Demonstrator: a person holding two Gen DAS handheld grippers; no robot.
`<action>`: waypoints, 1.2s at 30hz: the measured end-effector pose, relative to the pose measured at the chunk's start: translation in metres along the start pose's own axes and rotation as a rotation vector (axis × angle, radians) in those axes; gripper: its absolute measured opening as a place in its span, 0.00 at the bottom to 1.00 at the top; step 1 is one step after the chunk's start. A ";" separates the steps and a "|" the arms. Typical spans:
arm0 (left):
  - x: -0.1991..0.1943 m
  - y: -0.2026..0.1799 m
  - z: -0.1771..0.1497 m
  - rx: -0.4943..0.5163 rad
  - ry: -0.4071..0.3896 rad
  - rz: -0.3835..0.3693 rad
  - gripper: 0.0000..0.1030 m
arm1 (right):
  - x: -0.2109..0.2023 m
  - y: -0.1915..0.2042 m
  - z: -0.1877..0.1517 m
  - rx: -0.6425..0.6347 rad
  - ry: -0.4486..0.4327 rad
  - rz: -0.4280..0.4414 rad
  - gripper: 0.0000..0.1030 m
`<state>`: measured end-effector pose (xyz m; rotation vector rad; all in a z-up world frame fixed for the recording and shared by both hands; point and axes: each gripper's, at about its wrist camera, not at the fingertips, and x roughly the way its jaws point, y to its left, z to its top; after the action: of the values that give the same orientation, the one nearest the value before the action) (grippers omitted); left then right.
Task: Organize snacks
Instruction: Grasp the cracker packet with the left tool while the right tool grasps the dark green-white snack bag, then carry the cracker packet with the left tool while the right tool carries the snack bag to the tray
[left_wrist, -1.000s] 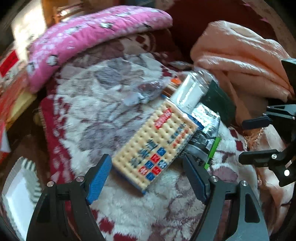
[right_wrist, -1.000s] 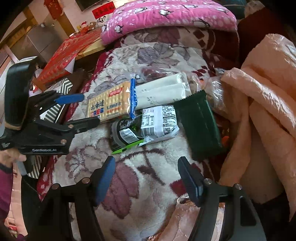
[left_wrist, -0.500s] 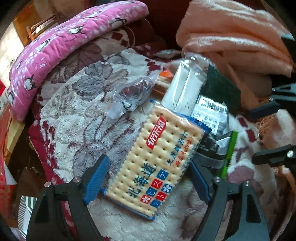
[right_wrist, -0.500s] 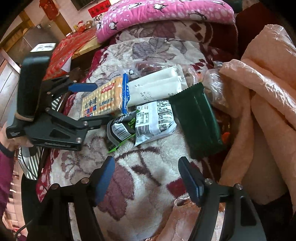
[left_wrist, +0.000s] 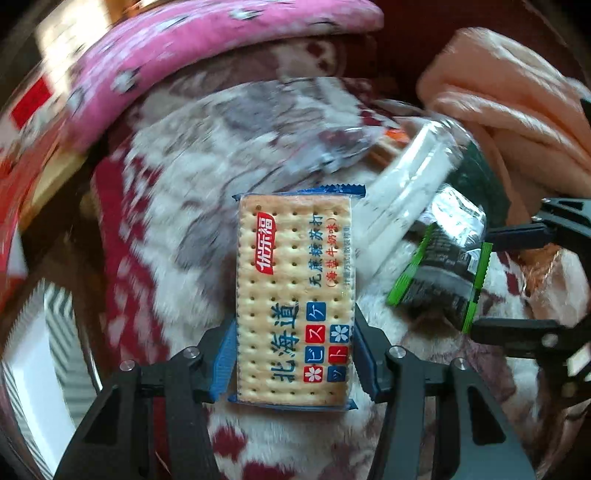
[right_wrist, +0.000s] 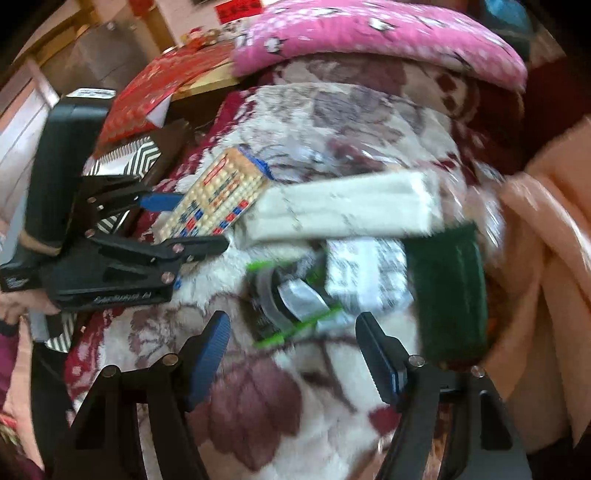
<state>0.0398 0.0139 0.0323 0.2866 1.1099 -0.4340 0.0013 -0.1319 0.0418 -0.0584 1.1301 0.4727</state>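
The cracker pack (left_wrist: 293, 295) sits pinched between the left gripper (left_wrist: 293, 350) jaws, its near end gripped and its far end pointing at the white pack (left_wrist: 406, 195). This looks like the pick-up step; next it needs lifting clear of the blanket (left_wrist: 177, 206). Right of the cracker pack, the right gripper (right_wrist: 293, 354) hovers, jaws spread, before the green-edged pouch (right_wrist: 291, 306).

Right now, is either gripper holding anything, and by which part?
The left gripper holds the cracker pack across its two long sides, near the lower end. The right gripper is open and holds nothing.
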 end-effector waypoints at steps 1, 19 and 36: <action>-0.005 0.004 -0.005 -0.037 -0.007 0.005 0.52 | 0.003 0.003 0.003 -0.021 0.001 -0.006 0.72; -0.048 0.022 -0.046 -0.251 -0.046 0.021 0.53 | 0.033 0.031 0.016 -0.327 0.082 -0.146 0.42; -0.097 0.051 -0.091 -0.401 -0.099 0.116 0.52 | -0.005 0.093 0.017 -0.284 -0.036 0.002 0.42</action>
<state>-0.0447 0.1168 0.0821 -0.0239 1.0509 -0.1149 -0.0225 -0.0453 0.0717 -0.2952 1.0214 0.6309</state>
